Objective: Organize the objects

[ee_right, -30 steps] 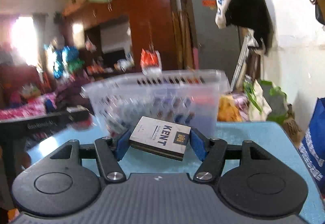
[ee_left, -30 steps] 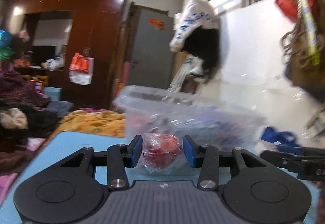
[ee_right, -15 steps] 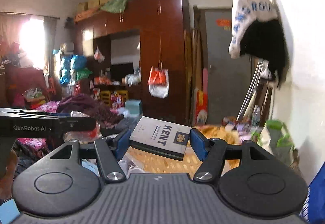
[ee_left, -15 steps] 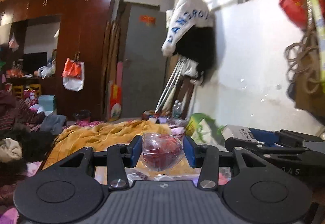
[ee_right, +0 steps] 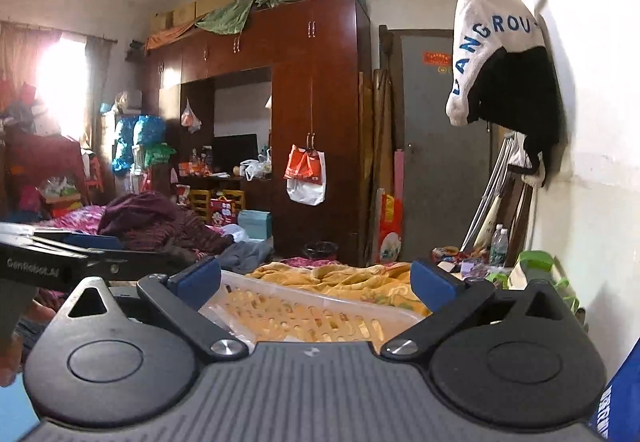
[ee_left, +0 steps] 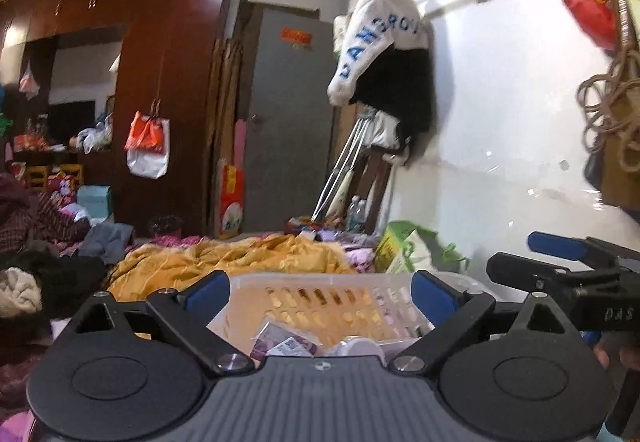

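Observation:
My left gripper (ee_left: 320, 292) is open and empty, held just above a clear plastic slotted basket (ee_left: 304, 284). Packets and a white lid (ee_left: 356, 346) lie inside the basket. My right gripper (ee_right: 316, 280) is open and empty too, above the same basket (ee_right: 312, 302). The right gripper also shows at the right edge of the left wrist view (ee_left: 560, 266). The left gripper shows at the left edge of the right wrist view (ee_right: 60, 262). The wrapped red object and the KENT box are not in view.
A yellow blanket (ee_left: 224, 262) lies beyond the basket. A white wall (ee_left: 500, 121) runs close on the right, with a hanging jacket (ee_left: 384, 53) and a rope bundle (ee_left: 612, 113). A dark wardrobe (ee_right: 304, 101) and clothes piles (ee_right: 160, 226) fill the left.
Both grippers have opened. The wrapped red object has left the left gripper and the KENT box has left the right gripper. Both views now look over the basket's rim.

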The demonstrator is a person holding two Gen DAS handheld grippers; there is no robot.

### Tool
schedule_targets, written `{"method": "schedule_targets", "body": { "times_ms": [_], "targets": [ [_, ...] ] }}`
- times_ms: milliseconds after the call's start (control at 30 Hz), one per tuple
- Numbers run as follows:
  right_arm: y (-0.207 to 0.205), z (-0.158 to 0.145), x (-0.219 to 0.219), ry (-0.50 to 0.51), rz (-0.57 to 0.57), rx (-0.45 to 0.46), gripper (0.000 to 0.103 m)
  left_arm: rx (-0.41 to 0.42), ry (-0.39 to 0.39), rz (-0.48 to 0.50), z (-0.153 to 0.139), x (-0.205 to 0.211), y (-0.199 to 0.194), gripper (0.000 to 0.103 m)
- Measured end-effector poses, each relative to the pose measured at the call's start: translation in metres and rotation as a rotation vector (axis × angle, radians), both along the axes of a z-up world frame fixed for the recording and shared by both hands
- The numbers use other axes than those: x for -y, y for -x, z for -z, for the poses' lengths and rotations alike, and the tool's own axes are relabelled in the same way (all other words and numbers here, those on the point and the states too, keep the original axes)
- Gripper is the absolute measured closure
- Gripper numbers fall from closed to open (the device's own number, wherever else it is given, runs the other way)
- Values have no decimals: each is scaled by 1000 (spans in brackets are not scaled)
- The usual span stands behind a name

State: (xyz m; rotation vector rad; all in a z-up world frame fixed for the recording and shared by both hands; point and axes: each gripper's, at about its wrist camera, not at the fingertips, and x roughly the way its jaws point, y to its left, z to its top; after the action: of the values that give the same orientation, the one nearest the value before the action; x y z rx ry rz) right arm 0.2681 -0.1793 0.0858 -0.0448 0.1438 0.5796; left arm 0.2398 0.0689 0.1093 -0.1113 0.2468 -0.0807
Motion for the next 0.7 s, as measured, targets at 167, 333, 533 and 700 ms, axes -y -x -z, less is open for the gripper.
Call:
{"method": "schedule_targets", "body": {
  "times_ms": [167, 333, 533, 700],
  "targets": [
    [25, -6, 0, 101, 56, -35, 0, 72, -28, -21, 0, 2, 30, 2],
    [64, 8, 3, 129, 205, 29, 0, 78, -55, -41, 4, 2, 58, 1],
    [79, 19, 17, 57, 244, -69, 0, 13, -108, -55, 8, 7, 71, 1],
    [76, 14, 23, 66, 260, -63, 0, -16, -81, -49, 7, 8, 74, 1]
  ]
}}
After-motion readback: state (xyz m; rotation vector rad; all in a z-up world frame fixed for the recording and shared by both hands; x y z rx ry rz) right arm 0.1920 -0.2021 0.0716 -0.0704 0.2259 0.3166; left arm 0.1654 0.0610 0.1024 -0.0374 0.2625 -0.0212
